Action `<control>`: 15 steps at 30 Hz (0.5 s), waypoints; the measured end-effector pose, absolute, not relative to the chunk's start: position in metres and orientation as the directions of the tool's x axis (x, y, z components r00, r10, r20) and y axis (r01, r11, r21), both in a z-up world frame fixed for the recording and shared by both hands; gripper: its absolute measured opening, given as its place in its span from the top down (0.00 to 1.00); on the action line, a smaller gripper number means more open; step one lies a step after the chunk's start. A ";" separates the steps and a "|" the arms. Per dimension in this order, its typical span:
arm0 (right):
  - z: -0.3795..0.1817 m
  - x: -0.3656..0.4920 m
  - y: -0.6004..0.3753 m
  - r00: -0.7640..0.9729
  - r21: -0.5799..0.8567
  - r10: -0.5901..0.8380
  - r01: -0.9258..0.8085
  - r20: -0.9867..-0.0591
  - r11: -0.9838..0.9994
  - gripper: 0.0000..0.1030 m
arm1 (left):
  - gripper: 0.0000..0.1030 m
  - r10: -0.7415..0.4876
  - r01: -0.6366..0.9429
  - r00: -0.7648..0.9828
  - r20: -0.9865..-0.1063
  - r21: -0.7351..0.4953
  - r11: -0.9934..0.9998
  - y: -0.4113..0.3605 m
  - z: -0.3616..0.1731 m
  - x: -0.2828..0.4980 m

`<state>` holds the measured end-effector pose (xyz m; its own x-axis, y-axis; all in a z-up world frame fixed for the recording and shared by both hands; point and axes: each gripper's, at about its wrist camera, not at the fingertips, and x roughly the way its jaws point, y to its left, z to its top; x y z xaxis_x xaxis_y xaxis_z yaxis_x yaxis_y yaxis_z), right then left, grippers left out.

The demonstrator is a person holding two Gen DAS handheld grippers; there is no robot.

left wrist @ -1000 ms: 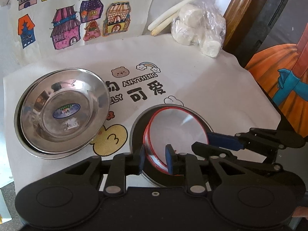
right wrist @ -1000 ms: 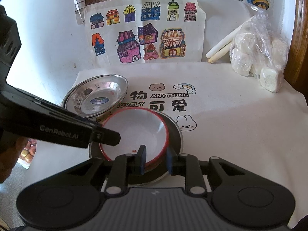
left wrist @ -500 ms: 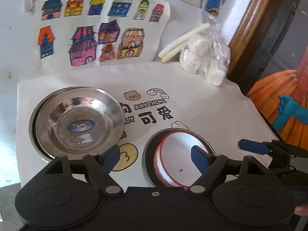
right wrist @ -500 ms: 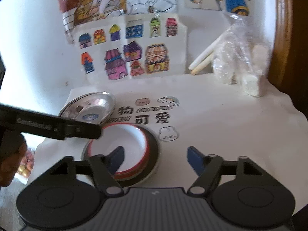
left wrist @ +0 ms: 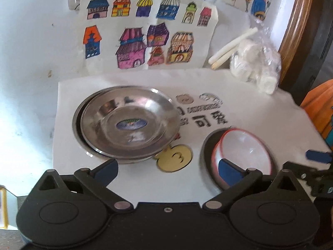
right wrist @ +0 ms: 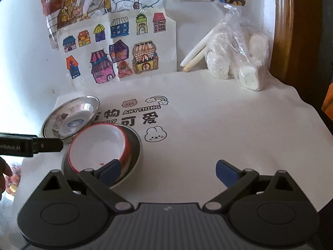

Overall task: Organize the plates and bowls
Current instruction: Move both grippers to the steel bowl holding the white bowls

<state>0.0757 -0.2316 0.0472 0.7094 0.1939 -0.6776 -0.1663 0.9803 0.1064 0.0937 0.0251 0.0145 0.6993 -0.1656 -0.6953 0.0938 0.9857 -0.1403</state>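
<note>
Opening jaws: left gripper [left wrist: 168,169] and right gripper [right wrist: 168,171], both spreading wide, nothing between the pads.
Bowl [right wrist: 97,148]: white, red rim, resting in a dark dish [right wrist: 136,148], ahead-left of the right gripper, ahead-right of the left.
Steel plates [left wrist: 127,125]: 2 stacked, dead ahead of the left gripper, just beyond its tips.
Nearer hand: left, judged, for the plates.

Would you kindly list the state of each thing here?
left gripper: jaws opening, nothing between them
right gripper: jaws opening, nothing between them
white bowl: upright, resting on a dark plate
steel plates: stacked
plastic bag: lying closed
</note>
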 end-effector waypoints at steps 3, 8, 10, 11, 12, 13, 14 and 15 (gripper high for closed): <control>0.045 0.077 -0.230 0.711 0.083 0.177 -0.165 -0.681 0.983 0.01 | 0.01 -0.154 0.077 0.688 -0.710 -0.140 0.987 0.028 0.009 0.096; 0.042 0.084 -0.226 0.705 0.042 0.133 -0.145 -0.696 0.989 0.01 | 0.01 -0.158 0.074 0.672 -0.723 -0.146 0.986 0.029 0.007 0.100; 0.043 0.086 -0.225 0.709 0.025 0.118 -0.140 -0.696 0.990 0.01 | 0.01 -0.156 0.078 0.666 -0.730 -0.139 0.987 0.027 0.007 0.102; 0.043 0.088 -0.225 0.706 0.023 0.118 -0.143 -0.698 0.989 0.01 | 0.01 -0.158 0.081 0.661 -0.733 -0.140 0.987 0.026 0.007 0.102; 0.043 0.090 -0.224 0.703 0.020 0.118 -0.146 -0.701 0.989 0.01 | 0.01 -0.166 0.087 0.650 -0.742 -0.145 0.986 0.024 0.006 0.103; 0.042 0.091 -0.223 0.701 0.015 0.116 -0.149 -0.704 0.989 0.01 | 0.01 -0.174 0.091 0.637 -0.751 -0.150 0.984 0.023 0.005 0.105; 0.042 0.092 -0.222 0.698 0.008 0.114 -0.153 -0.707 0.988 0.01 | 0.01 -0.180 0.097 0.626 -0.759 -0.154 0.983 0.021 0.004 0.106; 0.041 0.094 -0.220 0.693 0.001 0.113 -0.159 -0.712 0.987 0.01 | 0.01 -0.186 0.104 0.616 -0.766 -0.155 0.982 0.020 0.002 0.108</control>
